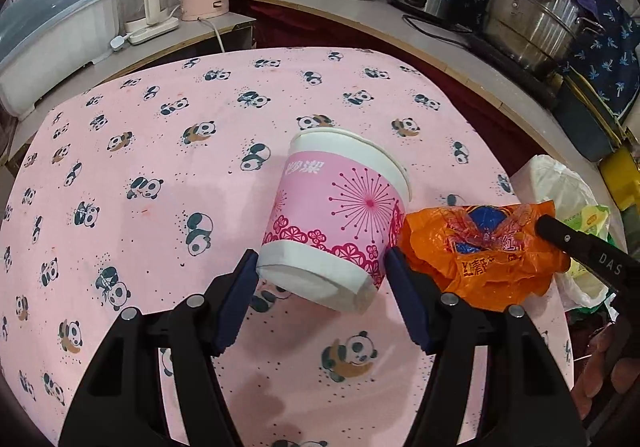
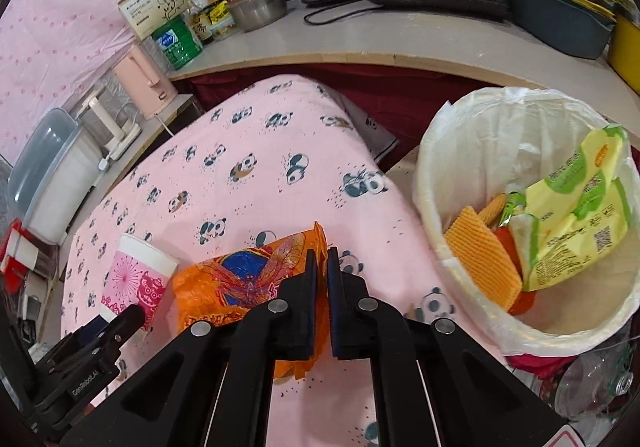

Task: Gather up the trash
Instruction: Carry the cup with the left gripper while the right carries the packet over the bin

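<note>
Blue-padded jaws of the left tool (image 1: 320, 287) bracket the base of a pink-and-white paper cup (image 1: 340, 215), pressing it from both sides, so the cup is held tilted above the panda-print surface (image 1: 160, 167), rim pointing away. Just beside it the right tool (image 2: 323, 303) is pinched tight on an orange plastic bag (image 2: 240, 287), a thin fold of film caught between its pads while the rest bunches loosely to the left.

The cup looks light and empty, and its thin paper wall will likely dent under a hard squeeze; the stiffer bottom ring, where it is held now, seems the safest place. The bag is soft, crinkly and probably slippery, so a gathered fold should hold better than a single layer.

A white-lined bin (image 2: 432, 175) stands off the surface's right edge, already holding yellow-green wrappers (image 2: 576, 215) and wafers (image 2: 480, 259).
</note>
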A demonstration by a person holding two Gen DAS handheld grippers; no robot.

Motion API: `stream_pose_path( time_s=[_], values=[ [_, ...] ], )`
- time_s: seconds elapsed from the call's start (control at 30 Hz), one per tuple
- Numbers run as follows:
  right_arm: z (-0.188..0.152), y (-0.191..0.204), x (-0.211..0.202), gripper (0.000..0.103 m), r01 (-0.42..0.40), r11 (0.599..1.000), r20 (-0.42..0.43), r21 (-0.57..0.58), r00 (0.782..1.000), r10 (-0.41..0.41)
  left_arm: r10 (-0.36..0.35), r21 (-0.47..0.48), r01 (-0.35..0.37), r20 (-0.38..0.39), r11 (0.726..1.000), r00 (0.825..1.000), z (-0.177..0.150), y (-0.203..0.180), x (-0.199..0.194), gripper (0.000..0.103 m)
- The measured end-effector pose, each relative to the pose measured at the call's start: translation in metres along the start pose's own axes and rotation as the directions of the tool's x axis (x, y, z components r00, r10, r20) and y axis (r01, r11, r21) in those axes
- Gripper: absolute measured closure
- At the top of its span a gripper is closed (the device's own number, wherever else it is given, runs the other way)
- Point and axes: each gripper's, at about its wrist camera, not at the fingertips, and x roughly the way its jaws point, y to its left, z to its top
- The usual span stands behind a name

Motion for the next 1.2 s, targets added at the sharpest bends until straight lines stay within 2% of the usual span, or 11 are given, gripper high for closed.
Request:
stream_pose_path(
  time_s=[0.27,0.63,1.2],
  values=[
    [0.013,-0.025,-0.043,0.098,0.000,1.000,0.090,0.026,0.996,-0.003,-0.032,0.040,0.031,0.037,0.999,0.999,0.005,-0.038,-0.026,0.041],
    [0.031,-0.074,-0.095,0.098,0.009,0.996,0.194,0.091,0.981,-0.026,-0.079,0.140,0.069,0.067,0.988,0.995,0.010,-0.108,-0.045,0.041],
    [0.054,-0.173,-0.152,0.098,0.099,0.969,0.301,0.224,0.939,-0.166,-0.179,0.292,0.163,0.030,0.943,0.983,0.012,-0.229,-0.033,0.041]
  ],
)
